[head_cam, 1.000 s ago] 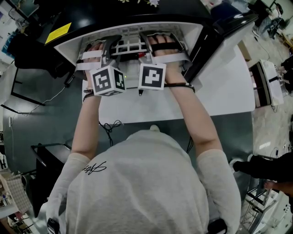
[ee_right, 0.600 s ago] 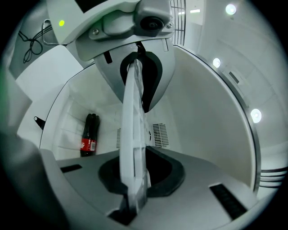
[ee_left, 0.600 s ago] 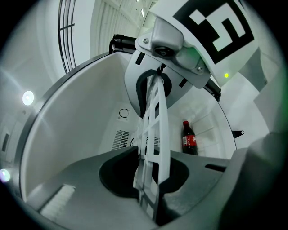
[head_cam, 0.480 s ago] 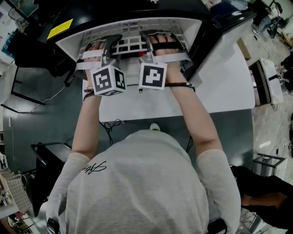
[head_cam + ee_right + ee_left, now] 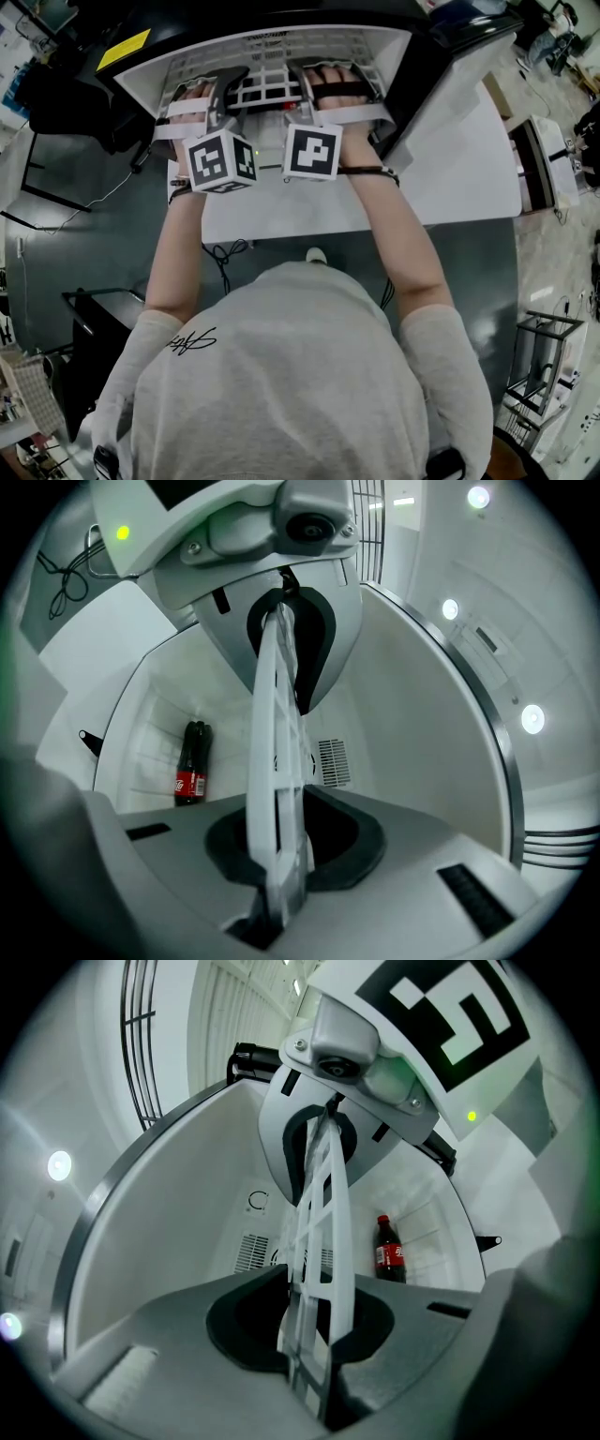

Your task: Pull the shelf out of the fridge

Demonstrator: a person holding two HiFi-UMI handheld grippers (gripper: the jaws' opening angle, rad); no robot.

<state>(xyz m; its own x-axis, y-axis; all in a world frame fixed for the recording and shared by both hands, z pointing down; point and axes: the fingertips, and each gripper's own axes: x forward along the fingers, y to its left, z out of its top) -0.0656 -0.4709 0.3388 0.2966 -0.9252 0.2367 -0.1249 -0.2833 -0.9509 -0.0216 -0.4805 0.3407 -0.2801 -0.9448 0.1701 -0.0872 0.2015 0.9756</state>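
White plastic grid, the shelf (image 5: 274,86) lies level in the mouth of the fridge (image 5: 216,23), its front edge at the opening and its sides running close along the white inner walls. To the right the open door (image 5: 441,80) stands swung out beside the right hand-held gripper (image 5: 305,89). In front, the white worktop (image 5: 281,211) runs from the fridge toward the person (arms stretched straight ahead).

The left hand-held gripper (image 5: 225,92) is nearly closed, its dark pads pressing the shelf's front edge (image 5: 314,1326). The right one's jaws have just been closing and now pinch the same edge (image 5: 277,855). The shelf is thin, made of flat bars crossing into square openings.

Deep inside, a dark bottle (image 5: 389,1251) stands against the ribbed back corner (image 5: 190,761); its red label carries white script too small to read. A slotted vent (image 5: 333,759) sits in the back wall. On the fridge's black top, a yellow sticker (image 5: 122,49) bears print that cannot be made out.
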